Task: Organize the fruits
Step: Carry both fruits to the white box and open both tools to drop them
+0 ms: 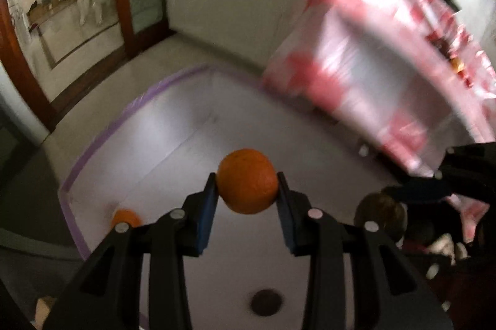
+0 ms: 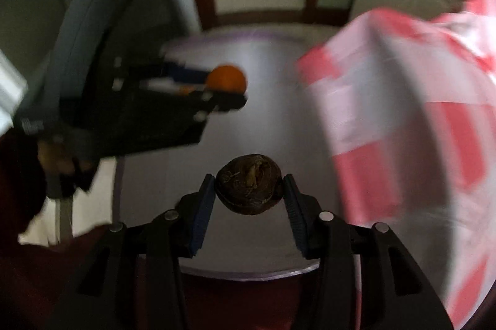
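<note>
While both views are smeared by motion blur, the main items can be made out. At the far left of the left wrist view, a second orange (image 1: 125,217) lies on the white table surface (image 1: 186,125) near its purple-edged left border, partly hidden behind the gripper body. The left gripper (image 1: 247,190) has its jaws closed on an orange (image 1: 247,180), gripped at its widest part between the blue pads (image 1: 207,213) and held above the table. A dark round spot (image 1: 266,302) shows on the table below the gripper; its nature cannot be told. Right of centre, the right gripper (image 2: 250,190) has its jaws closed on a dark brown, wrinkled round fruit (image 2: 249,183), also held clear of the surface. The same fruit shows dimly at the right edge of the left wrist view. At the far right stands a red-and-white plastic bag (image 1: 381,57), slumped and open-topped, with small fruit glimpsed inside near its upper right.

Assessed risks: both fruits are round and held only by two narrow pads, so a quick swing or loosened squeeze could let either roll out and off the table. The two grippers are near each other and could collide. The bag is limp; brushing it may topple it and spill its contents.
</note>
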`<state>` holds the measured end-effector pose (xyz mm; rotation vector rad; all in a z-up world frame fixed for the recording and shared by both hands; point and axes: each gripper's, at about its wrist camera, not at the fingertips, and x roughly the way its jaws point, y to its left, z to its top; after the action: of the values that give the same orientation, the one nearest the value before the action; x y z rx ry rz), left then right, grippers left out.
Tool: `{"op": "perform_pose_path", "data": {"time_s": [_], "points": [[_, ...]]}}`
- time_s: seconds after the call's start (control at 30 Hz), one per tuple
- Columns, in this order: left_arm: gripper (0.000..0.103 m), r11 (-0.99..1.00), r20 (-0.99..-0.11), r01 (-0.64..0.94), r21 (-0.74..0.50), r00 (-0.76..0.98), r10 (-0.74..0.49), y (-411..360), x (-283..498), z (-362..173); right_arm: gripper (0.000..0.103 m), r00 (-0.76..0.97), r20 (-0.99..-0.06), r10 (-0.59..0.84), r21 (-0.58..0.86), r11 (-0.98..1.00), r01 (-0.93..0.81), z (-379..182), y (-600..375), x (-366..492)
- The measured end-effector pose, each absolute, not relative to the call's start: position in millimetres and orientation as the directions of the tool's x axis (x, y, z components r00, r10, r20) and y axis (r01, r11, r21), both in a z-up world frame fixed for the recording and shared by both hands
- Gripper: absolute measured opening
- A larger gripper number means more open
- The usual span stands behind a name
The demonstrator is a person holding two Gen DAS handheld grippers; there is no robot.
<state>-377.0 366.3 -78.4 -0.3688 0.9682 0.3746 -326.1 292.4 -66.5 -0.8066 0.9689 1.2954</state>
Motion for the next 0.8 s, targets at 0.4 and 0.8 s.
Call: {"op": "perform_pose_path", "data": {"time_s": [0.4, 0.8], "points": [[0.037, 0.837, -0.949, -0.545, -0.059, 0.292, 0.123, 384, -383, -137, 0.045, -0.009, -0.973, 0.23, 0.027, 0.078, -0.997, -132, 320, -338], [0.085, 0.799, -0.775, -0.601, -0.023, 0.515, 0.366, 373, -384, -30, 0.066, -0.059, -0.868, 0.492, 0.114, 0.081, -0.99, -38, 288, -340]]}}
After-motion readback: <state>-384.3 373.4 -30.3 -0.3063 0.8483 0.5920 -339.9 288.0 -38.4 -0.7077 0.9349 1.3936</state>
